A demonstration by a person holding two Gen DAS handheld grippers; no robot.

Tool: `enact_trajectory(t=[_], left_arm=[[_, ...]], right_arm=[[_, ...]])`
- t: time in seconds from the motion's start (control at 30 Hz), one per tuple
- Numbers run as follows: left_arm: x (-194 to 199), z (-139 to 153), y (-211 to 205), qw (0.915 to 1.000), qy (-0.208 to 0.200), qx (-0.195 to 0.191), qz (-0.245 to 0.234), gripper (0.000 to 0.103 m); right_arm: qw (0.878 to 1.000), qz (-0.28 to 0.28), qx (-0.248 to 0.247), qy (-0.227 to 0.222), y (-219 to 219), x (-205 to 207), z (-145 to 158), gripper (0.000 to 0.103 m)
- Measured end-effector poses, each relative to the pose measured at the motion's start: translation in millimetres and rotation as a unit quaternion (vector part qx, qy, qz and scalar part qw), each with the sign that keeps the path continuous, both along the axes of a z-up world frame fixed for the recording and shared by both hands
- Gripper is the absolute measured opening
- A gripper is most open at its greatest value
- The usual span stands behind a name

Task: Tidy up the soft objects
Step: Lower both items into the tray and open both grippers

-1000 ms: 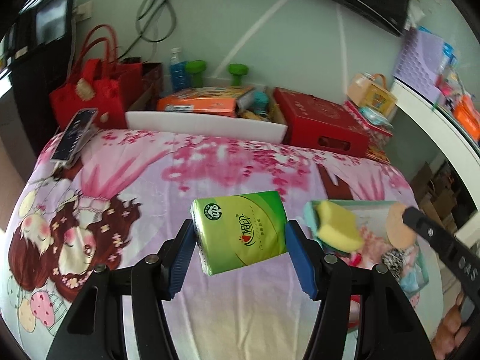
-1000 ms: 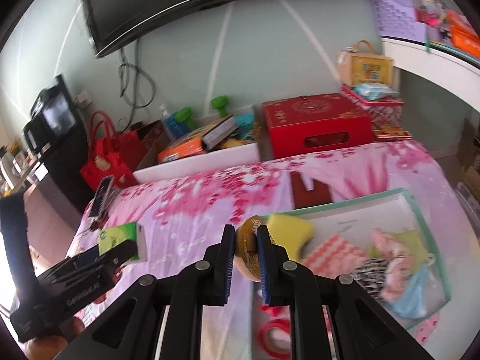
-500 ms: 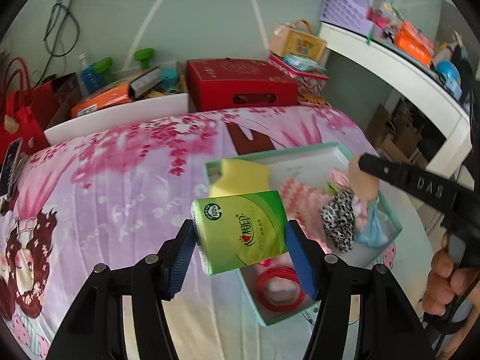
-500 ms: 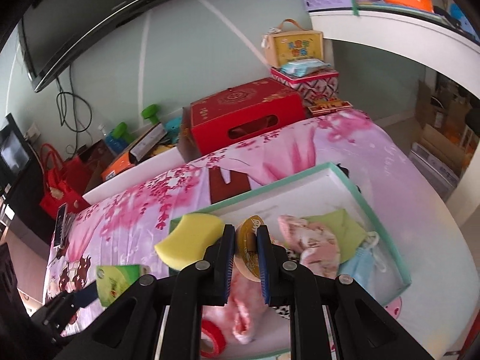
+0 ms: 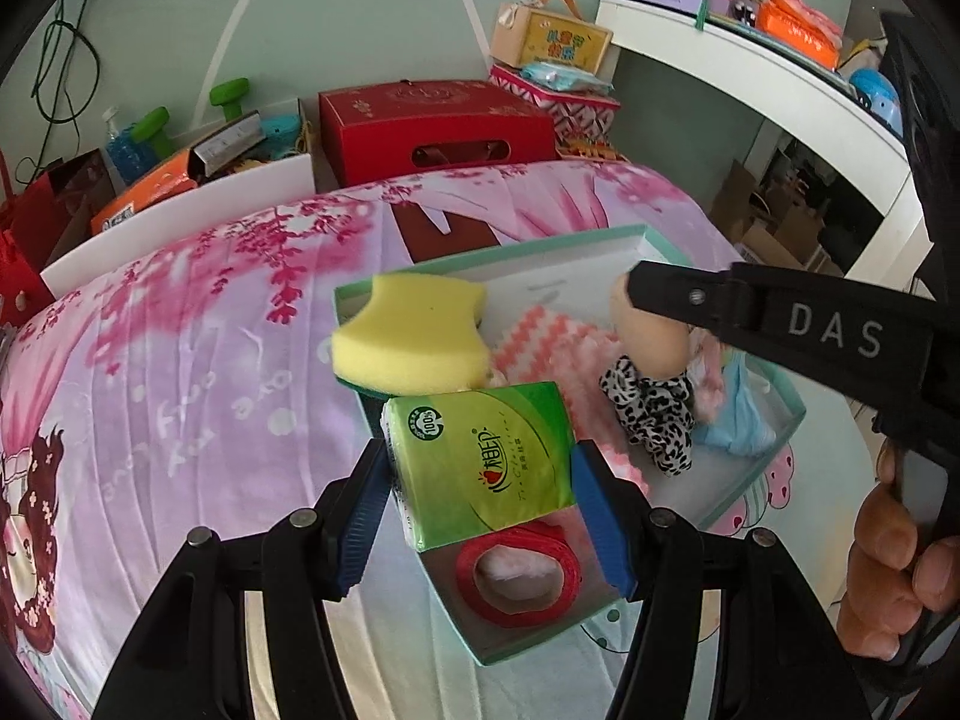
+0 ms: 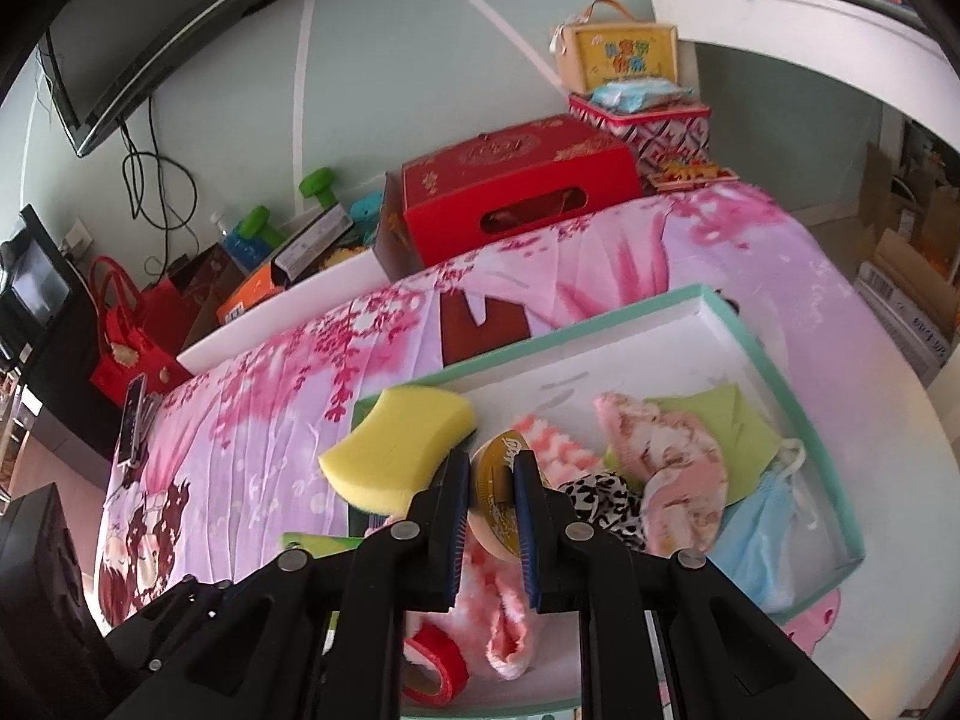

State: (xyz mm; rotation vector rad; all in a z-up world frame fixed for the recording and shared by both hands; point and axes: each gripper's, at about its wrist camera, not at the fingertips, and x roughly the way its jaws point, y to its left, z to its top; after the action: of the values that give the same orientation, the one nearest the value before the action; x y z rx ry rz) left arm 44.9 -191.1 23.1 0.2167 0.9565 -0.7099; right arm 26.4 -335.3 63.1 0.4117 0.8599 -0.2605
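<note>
My left gripper is shut on a green tissue pack and holds it above the near left corner of the teal-rimmed box. My right gripper is shut on a round beige puff with a gold label, held over the box's middle. The puff also shows in the left wrist view. A yellow sponge leans on the box's left rim. Inside lie a leopard scrunchie, pink cloths, a blue mask and a red tape roll.
The box sits on a pink cartoon bedsheet. Behind the bed stand a red gift box, a white bin of clutter and red bags. A phone lies at the bed's left edge. A white shelf runs on the right.
Both grippers have swung right and down toward the box, each keeping its hold. The tissue pack now hangs over the box's near corner, and the puff sits lower over the cloths.
</note>
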Motion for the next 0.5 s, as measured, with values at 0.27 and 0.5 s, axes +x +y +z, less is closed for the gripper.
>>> enact_trajectory(t=[0.27,0.5], left_arm=[[1,-18,-9,0.9997,0.014,0.019,-0.006,0.063],[0,-22,-12,0.9995,0.018,0.027,-0.008,0.064]], right_arm=[[1.000,0.008,0.011,0.027,2,8,-17,0.016],[0.999,0.016,0.015,0.040,5,12,-24,0.019]])
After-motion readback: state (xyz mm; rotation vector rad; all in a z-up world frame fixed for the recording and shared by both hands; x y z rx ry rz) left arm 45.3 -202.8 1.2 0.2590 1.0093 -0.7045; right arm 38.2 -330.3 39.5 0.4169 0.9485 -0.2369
